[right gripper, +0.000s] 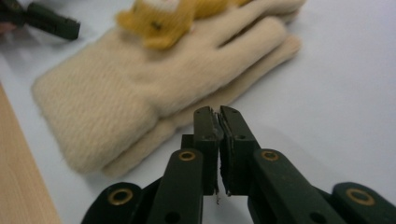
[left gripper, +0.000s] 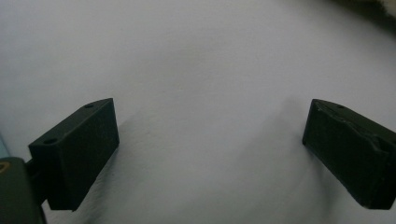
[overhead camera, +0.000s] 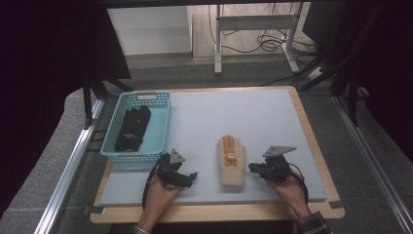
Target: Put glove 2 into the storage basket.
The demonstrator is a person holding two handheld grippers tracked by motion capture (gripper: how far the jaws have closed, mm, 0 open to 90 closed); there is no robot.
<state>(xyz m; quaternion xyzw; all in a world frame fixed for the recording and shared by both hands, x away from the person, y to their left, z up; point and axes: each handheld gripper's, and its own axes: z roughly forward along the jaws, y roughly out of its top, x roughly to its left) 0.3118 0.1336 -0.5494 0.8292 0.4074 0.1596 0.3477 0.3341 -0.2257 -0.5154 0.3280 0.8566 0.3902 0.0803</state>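
Observation:
A pair of cream knitted gloves [overhead camera: 232, 164] lies stacked on the pale mat near the front, with an orange patch on top [right gripper: 163, 21]. The same gloves [right gripper: 140, 84] lie just beyond my right gripper [right gripper: 218, 113], whose jaws are pressed together with nothing between them. In the high view the right gripper [overhead camera: 254, 168] sits just right of the gloves' cuff. My left gripper [overhead camera: 191, 178] rests left of the gloves, low over the mat. Its jaws stand wide apart over bare mat, the left gripper [left gripper: 210, 126] holding nothing.
A turquoise basket [overhead camera: 163, 127] at the left of the mat holds dark gloves [overhead camera: 132, 127]. The mat [overhead camera: 234, 112] lies on a wooden tabletop with its edge [overhead camera: 214, 212] at the front. Metal rails run along both sides.

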